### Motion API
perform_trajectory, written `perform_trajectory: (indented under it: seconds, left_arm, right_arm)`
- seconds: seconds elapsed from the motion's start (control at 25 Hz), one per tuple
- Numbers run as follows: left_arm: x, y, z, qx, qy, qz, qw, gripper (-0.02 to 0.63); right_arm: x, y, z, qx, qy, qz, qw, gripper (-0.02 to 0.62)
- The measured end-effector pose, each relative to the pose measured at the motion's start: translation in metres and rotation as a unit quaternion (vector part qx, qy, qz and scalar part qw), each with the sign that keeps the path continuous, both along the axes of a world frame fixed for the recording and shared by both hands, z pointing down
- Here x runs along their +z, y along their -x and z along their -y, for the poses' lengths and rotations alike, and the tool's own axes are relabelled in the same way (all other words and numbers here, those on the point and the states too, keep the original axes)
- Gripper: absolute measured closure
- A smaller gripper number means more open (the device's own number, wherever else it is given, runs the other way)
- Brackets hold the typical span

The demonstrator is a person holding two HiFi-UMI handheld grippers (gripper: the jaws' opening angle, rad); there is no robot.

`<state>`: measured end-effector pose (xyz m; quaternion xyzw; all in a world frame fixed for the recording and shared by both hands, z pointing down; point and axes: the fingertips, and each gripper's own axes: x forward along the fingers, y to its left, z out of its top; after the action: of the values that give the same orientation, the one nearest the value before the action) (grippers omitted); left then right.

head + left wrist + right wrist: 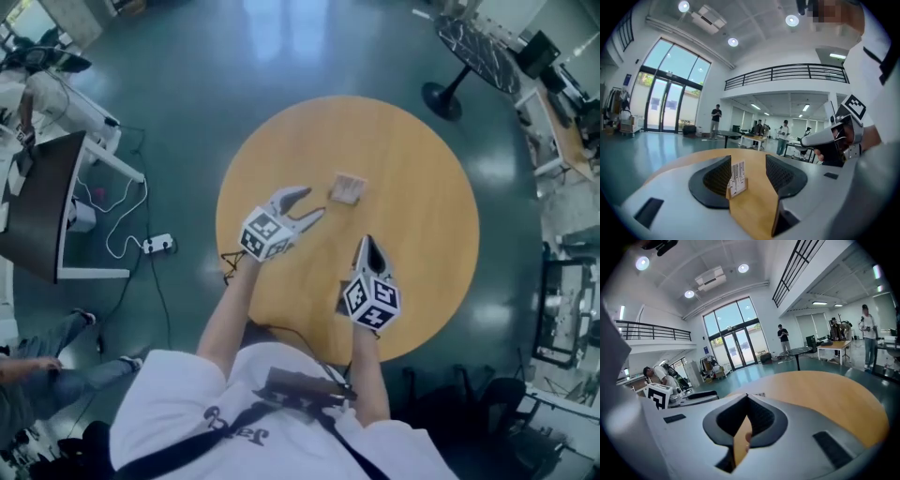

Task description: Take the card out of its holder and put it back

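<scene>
Now, card (737, 174): it stands in its little wooden holder (739, 190), near the middle of the round desk (422, 187).
Left gripper (313, 202): its fingers (717, 178) are wide apart and hold nothing. The card shows in the gap, just past the tips, and they do not touch it.
Right gripper (368, 244): its fingers (764, 420) are pressed together with nothing in them. It hangs over the desk, near the holder.
How the card feels: I think it is thin, light and a bit bendy, with smooth sides that can slip.
Where to hold: pinch the top part that sticks out of the holder, on its two flat sides, and do it softly.
Watch out: the holder looks small and light, so it could tip or lift with the card.
</scene>
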<state>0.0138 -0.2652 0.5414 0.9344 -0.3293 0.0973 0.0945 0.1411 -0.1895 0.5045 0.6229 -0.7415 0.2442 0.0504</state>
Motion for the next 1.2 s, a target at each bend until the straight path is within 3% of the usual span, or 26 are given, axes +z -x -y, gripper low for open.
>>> perform_trajectory:
  seconds: [0.12, 0.4, 0.84, 1.2]
  left_arm:
    - [-0.028, 0.002, -0.019, -0.034, -0.019, -0.009, 0.9992, 0.374]
    - [-0.085, -0.021, -0.066, -0.06, -0.063, -0.03, 0.9957, 0.374]
    - [-0.123, -0.026, -0.093, -0.115, -0.097, -0.057, 0.987, 0.395]
    - [-0.124, -0.015, -0.099, -0.146, -0.11, -0.052, 0.9819, 0.549]
  right_arm:
    - [-0.016, 0.008, -0.01, -0.007, -0.023, 0.007, 1.0, 0.575]
    - [-0.044, 0.012, -0.041, -0.021, -0.062, 0.014, 0.998, 0.575]
    - [-0.074, 0.025, -0.049, -0.039, -0.104, 0.007, 0.994, 0.575]
    - [-0.076, 0.029, -0.048, -0.034, -0.11, -0.012, 0.993, 0.577]
